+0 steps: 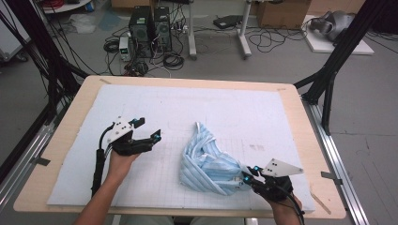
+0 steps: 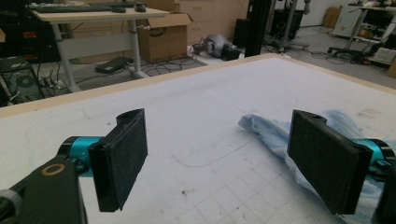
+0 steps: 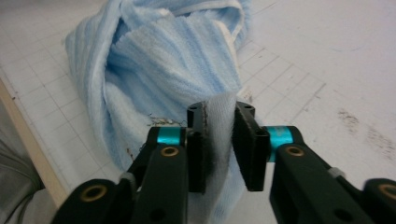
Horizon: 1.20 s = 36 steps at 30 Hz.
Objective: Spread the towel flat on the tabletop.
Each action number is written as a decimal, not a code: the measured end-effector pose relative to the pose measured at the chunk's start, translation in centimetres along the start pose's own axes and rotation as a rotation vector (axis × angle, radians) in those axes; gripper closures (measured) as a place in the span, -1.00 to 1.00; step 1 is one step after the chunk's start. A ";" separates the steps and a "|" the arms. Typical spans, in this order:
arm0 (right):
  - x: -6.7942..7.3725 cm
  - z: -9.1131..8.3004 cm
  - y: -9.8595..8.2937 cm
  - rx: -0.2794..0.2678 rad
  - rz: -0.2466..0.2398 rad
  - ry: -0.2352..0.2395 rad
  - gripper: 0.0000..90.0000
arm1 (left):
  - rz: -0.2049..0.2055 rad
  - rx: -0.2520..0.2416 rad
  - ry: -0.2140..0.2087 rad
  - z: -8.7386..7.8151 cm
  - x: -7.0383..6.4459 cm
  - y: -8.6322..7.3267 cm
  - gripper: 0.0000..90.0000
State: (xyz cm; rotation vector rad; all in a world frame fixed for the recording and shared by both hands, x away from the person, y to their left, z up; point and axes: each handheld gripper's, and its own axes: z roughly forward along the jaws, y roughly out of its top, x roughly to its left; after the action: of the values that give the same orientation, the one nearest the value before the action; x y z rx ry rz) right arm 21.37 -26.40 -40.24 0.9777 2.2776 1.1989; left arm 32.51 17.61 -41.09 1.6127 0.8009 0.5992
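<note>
A crumpled light-blue striped towel, soft, light and floppy, lies mid-table on the white mat; the right gripper pinches its hem, best grabbed there, while the left gripper hovers spread wide.

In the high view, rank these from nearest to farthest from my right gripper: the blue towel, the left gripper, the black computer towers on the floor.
1. Blue towel: right at the right gripper, its near corner pinched between the jaws.
2. Left gripper: across the table to the left, jaws open, apart from the towel.
3. Black computer towers: on the floor beyond the table's far edge, at upper left.
</note>
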 end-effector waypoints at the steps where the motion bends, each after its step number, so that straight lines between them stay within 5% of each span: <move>1: -0.4 -0.6 0.3 -0.050 0.032 -0.020 0.19 | 0.002 0.005 -0.006 0.3 -0.2 0.0 -0.51; 6: -1.8 -0.6 2.6 -0.162 0.094 -0.055 -0.09 | 0.014 0.031 -0.037 1.6 -1.3 -0.3 -0.50; 10: -2.4 1.1 4.5 -0.160 0.084 -0.041 -0.14 | 0.014 0.035 -0.048 2.1 -1.7 -0.4 -0.50; 12: -3.1 4.2 6.0 -0.116 0.088 0.009 -0.16 | 0.011 0.035 -0.046 2.1 -1.7 -0.4 -0.50; 13: -3.1 4.2 6.0 -0.116 0.088 0.009 -0.16 | 0.012 0.037 -0.043 2.1 -1.6 -0.4 -0.50; 16: -3.6 9.2 7.4 0.002 0.090 0.111 -0.22 | 0.013 0.039 -0.035 1.9 -1.4 -0.3 -0.50; 17: -3.6 9.2 7.4 0.002 0.090 0.111 -0.22 | 0.010 0.037 -0.034 1.8 -1.3 -0.3 -0.50; 21: -3.5 13.4 7.8 0.162 0.051 0.152 -0.25 | 0.012 0.042 -0.028 1.7 -1.0 -0.3 -0.50; 24: -3.9 15.0 7.5 0.214 0.068 0.183 -0.03 | 0.012 0.045 -0.032 1.7 -1.1 -0.3 -0.50; 27: -4.1 15.5 7.5 0.212 0.075 0.232 0.53 | 0.019 0.051 -0.036 1.8 -1.2 -0.4 -0.50; 28: -4.1 15.2 7.7 0.186 0.047 0.238 0.85 | 0.020 0.053 -0.037 1.8 -1.2 -0.4 -0.50; 30: -4.0 14.9 7.8 0.171 0.025 0.225 0.93 | 0.014 0.050 -0.035 1.8 -1.2 -0.5 -0.50; 36: -4.6 12.7 9.0 0.024 -0.051 0.086 0.96 | 0.008 0.051 -0.040 1.7 -1.2 -0.4 -0.50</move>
State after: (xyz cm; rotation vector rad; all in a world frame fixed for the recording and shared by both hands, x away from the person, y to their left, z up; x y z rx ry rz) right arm 35.87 -19.15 -39.82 0.8862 2.3740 1.2173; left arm 33.01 15.66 -41.80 1.6700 0.7860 0.5552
